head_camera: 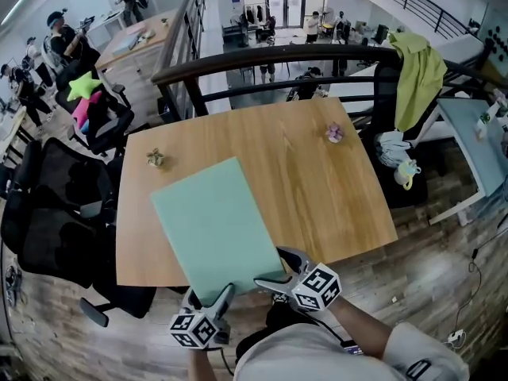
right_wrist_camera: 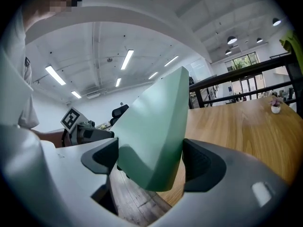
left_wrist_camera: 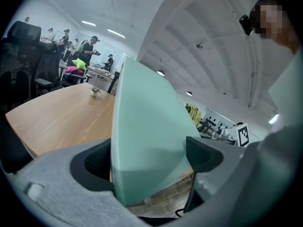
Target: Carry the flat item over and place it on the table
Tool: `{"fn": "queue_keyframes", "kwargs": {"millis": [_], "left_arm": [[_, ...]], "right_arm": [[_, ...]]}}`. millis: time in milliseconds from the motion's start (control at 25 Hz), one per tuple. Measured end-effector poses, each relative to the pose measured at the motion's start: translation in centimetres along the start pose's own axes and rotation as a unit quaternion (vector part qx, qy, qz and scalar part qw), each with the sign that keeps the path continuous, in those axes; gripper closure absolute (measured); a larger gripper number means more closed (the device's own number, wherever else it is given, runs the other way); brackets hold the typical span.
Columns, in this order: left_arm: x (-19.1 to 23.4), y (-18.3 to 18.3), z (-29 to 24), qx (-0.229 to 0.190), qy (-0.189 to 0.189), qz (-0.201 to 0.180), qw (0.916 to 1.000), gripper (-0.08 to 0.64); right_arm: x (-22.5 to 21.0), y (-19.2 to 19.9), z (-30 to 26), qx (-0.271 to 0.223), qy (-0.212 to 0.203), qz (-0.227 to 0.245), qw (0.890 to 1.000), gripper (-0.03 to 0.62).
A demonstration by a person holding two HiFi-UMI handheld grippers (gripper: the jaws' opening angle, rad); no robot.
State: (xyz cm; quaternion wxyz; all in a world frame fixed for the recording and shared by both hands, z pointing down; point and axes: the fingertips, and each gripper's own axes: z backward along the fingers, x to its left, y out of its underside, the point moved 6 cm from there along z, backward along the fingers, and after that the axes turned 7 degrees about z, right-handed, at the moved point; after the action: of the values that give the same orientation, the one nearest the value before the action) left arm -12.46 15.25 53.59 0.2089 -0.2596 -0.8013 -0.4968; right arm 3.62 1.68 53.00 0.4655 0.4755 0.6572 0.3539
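A mint-green flat board (head_camera: 214, 225) hangs tilted over the near left part of the wooden table (head_camera: 317, 189), and its near edge sticks out past the table's front edge. My left gripper (head_camera: 225, 292) is shut on the board's near left corner. My right gripper (head_camera: 274, 280) is shut on the near right corner. In the left gripper view the board (left_wrist_camera: 147, 136) stands edge-up between the pads of the left gripper (left_wrist_camera: 149, 160). In the right gripper view the board (right_wrist_camera: 156, 131) fills the gap between both pads of the right gripper (right_wrist_camera: 150, 162).
Two small potted plants stand on the table, one at the far left (head_camera: 155, 158) and one at the far right (head_camera: 335, 132). Black office chairs (head_camera: 55, 213) crowd the table's left side. A dark railing (head_camera: 270, 58) runs behind it, with a green cloth (head_camera: 421, 70) draped at the right.
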Motion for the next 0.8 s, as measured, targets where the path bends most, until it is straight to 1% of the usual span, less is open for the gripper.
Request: {"fn": "queue_keyframes", "kwargs": {"millis": [120, 200, 320, 800], "left_arm": [[0.3, 0.0, -1.3, 0.012, 0.000, 0.002, 0.9999, 0.069], [0.5, -0.1, -1.8, 0.017, 0.002, 0.011, 0.9998, 0.069], [0.5, 0.3, -2.2, 0.023, 0.007, 0.026, 0.9994, 0.069], [2.6, 0.5, -4.5, 0.056, 0.026, 0.053, 0.9967, 0.067]], "right_arm": [[-1.1, 0.5, -0.2, 0.003, 0.004, -0.012, 1.000, 0.158], [-1.5, 0.5, -0.3, 0.004, 0.006, -0.017, 1.000, 0.158], [-1.7, 0.6, -0.1, 0.004, 0.009, -0.023, 1.000, 0.158], [-2.9, 1.5, -1.4, 0.023, 0.038, -0.040, 0.998, 0.156]]}}
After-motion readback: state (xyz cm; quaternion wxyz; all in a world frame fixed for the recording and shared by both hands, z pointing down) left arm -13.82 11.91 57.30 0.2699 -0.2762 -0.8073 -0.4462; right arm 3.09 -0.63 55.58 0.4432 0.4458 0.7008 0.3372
